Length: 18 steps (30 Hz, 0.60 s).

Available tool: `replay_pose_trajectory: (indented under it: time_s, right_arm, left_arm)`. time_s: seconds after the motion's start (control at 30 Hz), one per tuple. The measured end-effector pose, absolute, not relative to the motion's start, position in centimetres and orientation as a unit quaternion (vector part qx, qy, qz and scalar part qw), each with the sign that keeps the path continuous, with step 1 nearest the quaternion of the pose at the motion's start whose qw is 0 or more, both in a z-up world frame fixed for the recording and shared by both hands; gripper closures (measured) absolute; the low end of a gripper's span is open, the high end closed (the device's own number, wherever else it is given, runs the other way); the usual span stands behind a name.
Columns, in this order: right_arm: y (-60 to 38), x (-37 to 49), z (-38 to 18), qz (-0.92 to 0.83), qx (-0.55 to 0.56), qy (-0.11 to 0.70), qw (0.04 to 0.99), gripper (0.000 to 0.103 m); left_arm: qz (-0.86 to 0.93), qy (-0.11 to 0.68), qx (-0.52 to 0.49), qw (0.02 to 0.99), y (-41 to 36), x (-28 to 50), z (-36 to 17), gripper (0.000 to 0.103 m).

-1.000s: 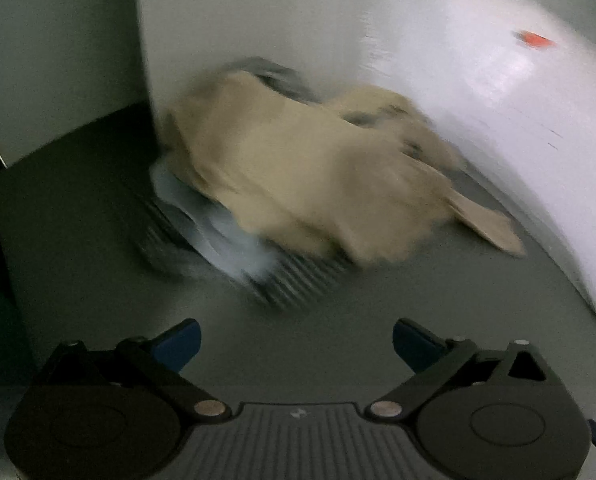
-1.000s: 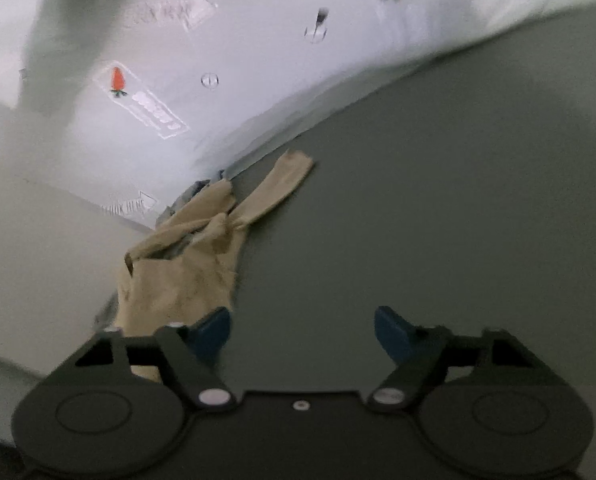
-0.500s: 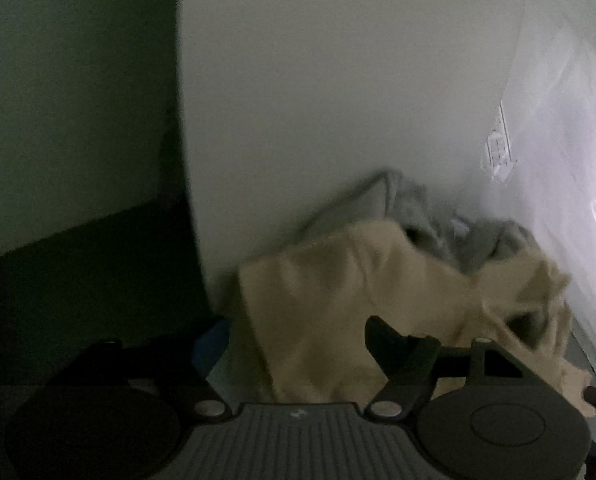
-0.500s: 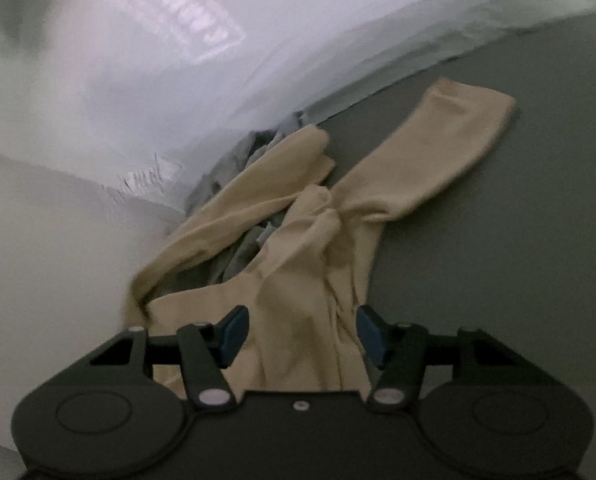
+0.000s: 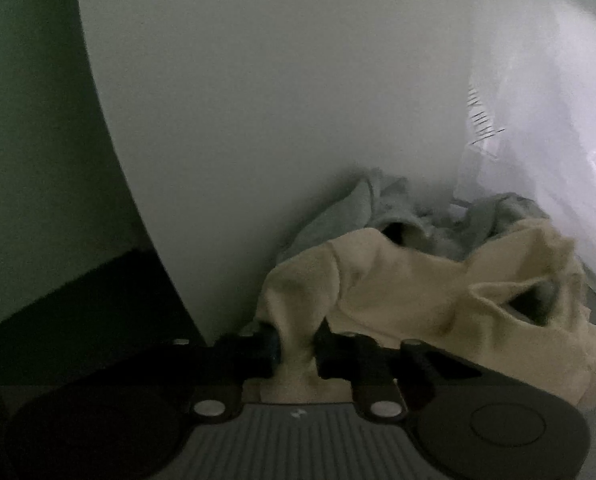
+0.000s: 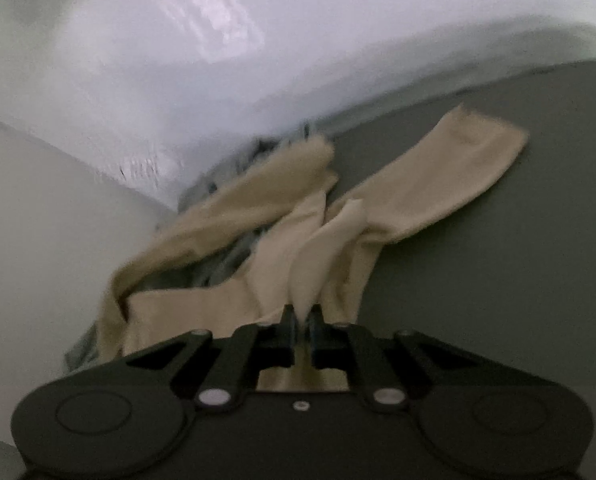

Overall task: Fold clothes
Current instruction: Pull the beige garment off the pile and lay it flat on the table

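A beige long-sleeved garment [image 5: 410, 292] lies crumpled on a pile in the corner of a grey table [image 6: 518, 280]. My left gripper [image 5: 296, 344] is shut on a bunched fold at the garment's near edge. In the right wrist view the same beige garment [image 6: 282, 240] spreads toward the corner, one sleeve [image 6: 450, 176] lying flat on the table to the right. My right gripper [image 6: 303, 316] is shut on a raised fold of that garment. A grey-blue garment [image 5: 382, 208] lies under and behind the beige one.
A white wall panel [image 5: 278, 100] stands right behind the pile. A clear plastic sheet [image 6: 258, 60] with printed marks hangs along the table's far edge. Bare grey table shows to the right of the sleeve.
Both grippers moved in over the beige garment and closed on it; half a second ago both stood open around the cloth.
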State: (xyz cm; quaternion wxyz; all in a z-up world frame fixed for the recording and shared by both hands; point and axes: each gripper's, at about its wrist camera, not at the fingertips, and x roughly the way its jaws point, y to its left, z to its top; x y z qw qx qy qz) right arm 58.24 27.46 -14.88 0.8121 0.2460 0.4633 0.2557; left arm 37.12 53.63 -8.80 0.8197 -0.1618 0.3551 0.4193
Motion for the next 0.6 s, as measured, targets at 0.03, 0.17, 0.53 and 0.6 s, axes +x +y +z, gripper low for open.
replay_pose_trajectory:
  time_s: [0.03,0.17,0.53,0.6]
  right_arm:
    - [26.1,57.8,-14.2,0.255,0.247,0.451,0.819,0.097]
    - [19.7,56.1,-11.4,0.224,0.249,0.406,0.85,0.097]
    - [-11.4,47.3,-5.1,0.042,0.246,0.275,0.929,0.097]
    - [-17.6,45.5,-5.4,-0.021,0.224,0.272,0.936,0.097]
  left_arm:
    - [0.415,0.35,-0.157,0.825,52.6,36.9,-7.9,0.088]
    - [0.381,0.33,-0.15,0.851,47.6,36.0,-4.7,0.09]
    - [0.146,0.383,-0.162,0.897,20.5,32.5,-3.7,0.089]
    - [0.088,0.415,-0.166,0.89,15.0,31.8,-5.5,0.084]
